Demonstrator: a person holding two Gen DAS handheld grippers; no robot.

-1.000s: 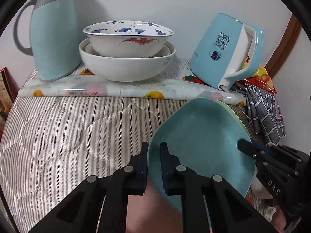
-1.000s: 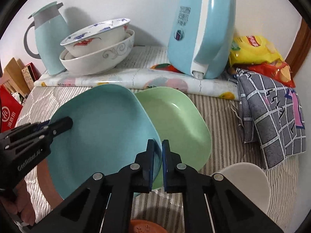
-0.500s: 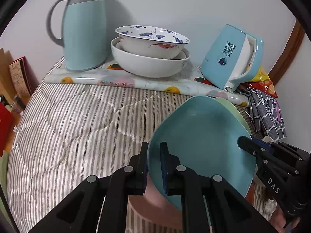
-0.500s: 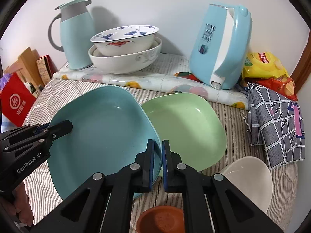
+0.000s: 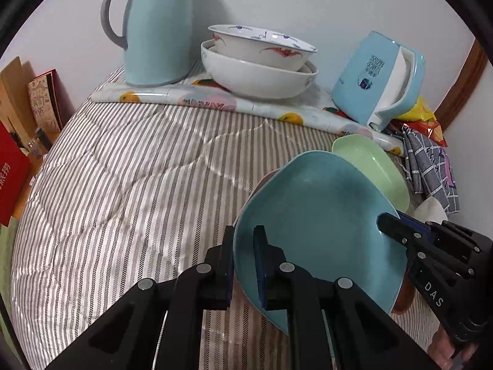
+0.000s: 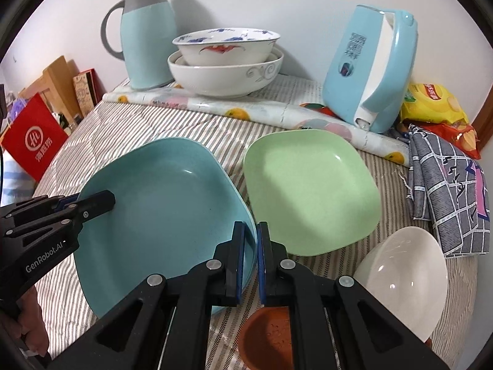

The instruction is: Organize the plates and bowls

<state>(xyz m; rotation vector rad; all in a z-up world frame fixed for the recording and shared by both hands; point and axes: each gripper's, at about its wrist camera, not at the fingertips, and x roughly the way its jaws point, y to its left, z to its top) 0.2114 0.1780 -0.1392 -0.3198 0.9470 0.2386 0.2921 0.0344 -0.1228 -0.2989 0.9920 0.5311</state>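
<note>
Evidently stiff, light, slick teal squarish plastic plate (image 6: 160, 215): left gripper (image 5: 243, 265) fingers clamped at 9 o'clock rim, right gripper (image 6: 251, 259) fingers clamped at 3 o'clock rim; thin lip, could slip.

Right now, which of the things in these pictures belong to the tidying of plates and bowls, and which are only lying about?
For the job:
- blue plate, held at opposite edges by the left claw and the right claw
- green plate
- white bowl
- small brown bowl
- two stacked bowls

Lying about:
- flask
- kettle
- snack bags
- checked cloth
- red bag
</note>
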